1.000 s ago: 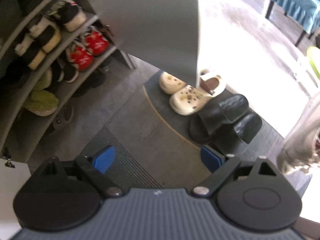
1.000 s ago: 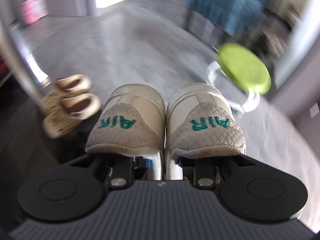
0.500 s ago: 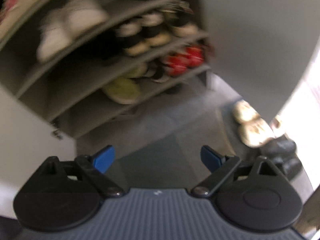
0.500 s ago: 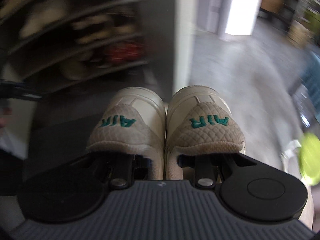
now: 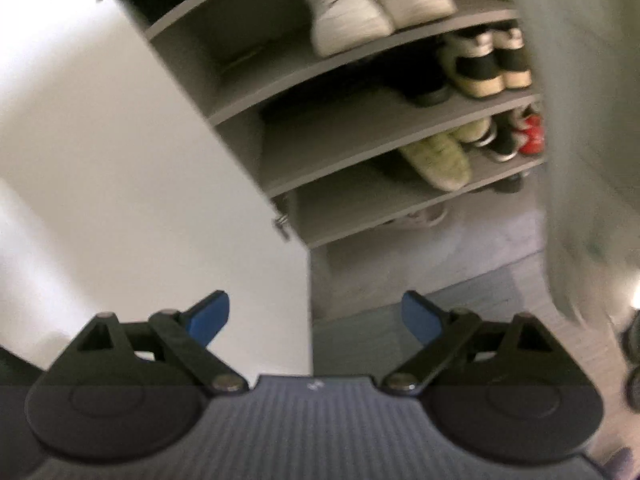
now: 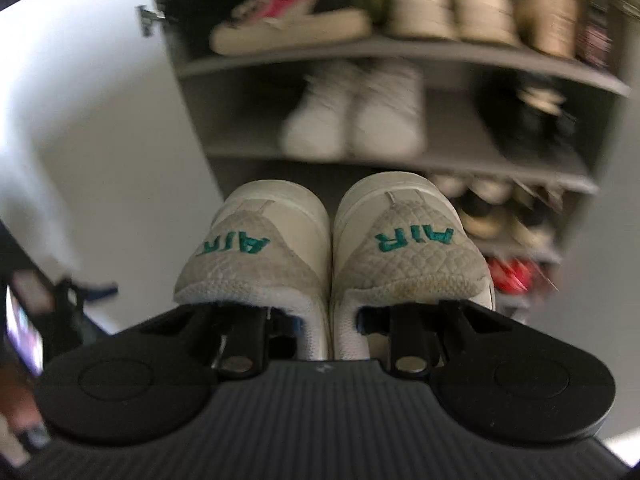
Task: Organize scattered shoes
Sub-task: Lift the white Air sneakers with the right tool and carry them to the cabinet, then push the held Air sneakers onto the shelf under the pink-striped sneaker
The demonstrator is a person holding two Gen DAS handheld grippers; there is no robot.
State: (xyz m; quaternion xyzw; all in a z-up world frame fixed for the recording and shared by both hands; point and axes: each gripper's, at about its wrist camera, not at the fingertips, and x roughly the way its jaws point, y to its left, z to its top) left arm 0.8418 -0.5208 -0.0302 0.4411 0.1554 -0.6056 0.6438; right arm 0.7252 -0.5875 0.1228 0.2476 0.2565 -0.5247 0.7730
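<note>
The right tongs [image 6: 330, 320] are nearly closed and pinch a pair of white sneakers [image 6: 332, 248] by the inner sides of their heels, where the two shoes touch. Each heel has the word AIR in green, seen upside down. The pair is held up in the air in front of an open shoe cabinet [image 6: 400, 54], with the toes pointing toward it. The cabinet has grey shelves, one above the other. On the top shelf seen from the right wrist, a white and pink shoe [image 6: 280, 16] lies near the left end and a cream pair [image 6: 452, 4] stands to its right. On the shelf below, a white pair [image 6: 352, 116] stands near the middle and dark shoes [image 6: 524, 116] stand toward the right end. Lower down at the right end sit red shoes [image 6: 508, 276]. The left tongs [image 5: 316, 316] are wide open with nothing between the blue tips. They point down at the floor [image 5: 420, 248] in front of the cabinet. A white cabinet door [image 5: 120, 140] stands open on the left. From the left wrist, a yellow-green shoe [image 5: 436, 156] lies on a lower shelf toward the right end. Everything far away is blurry.
</note>
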